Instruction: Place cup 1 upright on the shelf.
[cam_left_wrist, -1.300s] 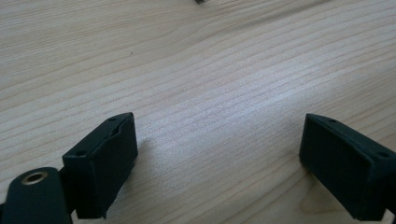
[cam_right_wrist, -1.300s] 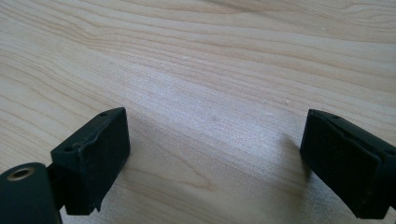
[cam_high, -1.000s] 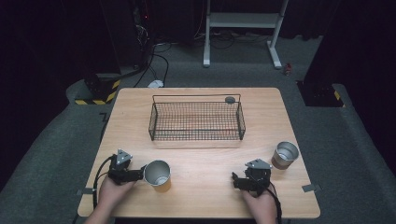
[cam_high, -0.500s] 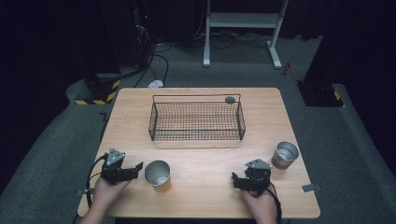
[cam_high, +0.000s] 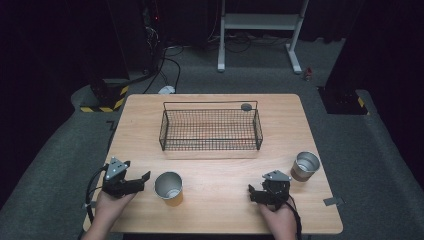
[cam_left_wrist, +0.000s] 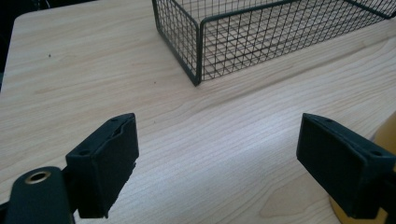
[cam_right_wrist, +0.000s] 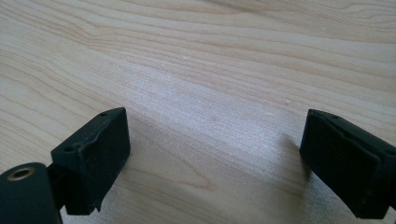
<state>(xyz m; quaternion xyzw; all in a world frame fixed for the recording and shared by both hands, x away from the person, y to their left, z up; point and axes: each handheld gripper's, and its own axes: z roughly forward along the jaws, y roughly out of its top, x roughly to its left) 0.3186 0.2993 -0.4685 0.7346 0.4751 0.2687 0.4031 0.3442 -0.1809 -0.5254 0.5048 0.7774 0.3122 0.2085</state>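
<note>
A metal cup with a yellow base (cam_high: 168, 186) stands open side up near the table's front left. My left gripper (cam_high: 144, 181) is open just left of it, with a small gap to the cup. In the left gripper view the gripper (cam_left_wrist: 219, 158) holds nothing, and the cup's yellow edge (cam_left_wrist: 387, 135) shows past the right jaw. A second metal cup (cam_high: 305, 165) stands at the right. My right gripper (cam_high: 252, 194) lies left of it, pointing left. The right gripper view shows this gripper (cam_right_wrist: 215, 158) open over bare wood.
An empty black wire basket (cam_high: 210, 127) sits at the middle back of the wooden table (cam_high: 220, 210); its near corner (cam_left_wrist: 198, 56) shows ahead of the left gripper. A small dark round thing (cam_high: 246, 106) lies by the basket's far right corner.
My left gripper has drawn back to the left, away from the yellow-based cup it was close against. The right gripper and both cups have stayed put.
</note>
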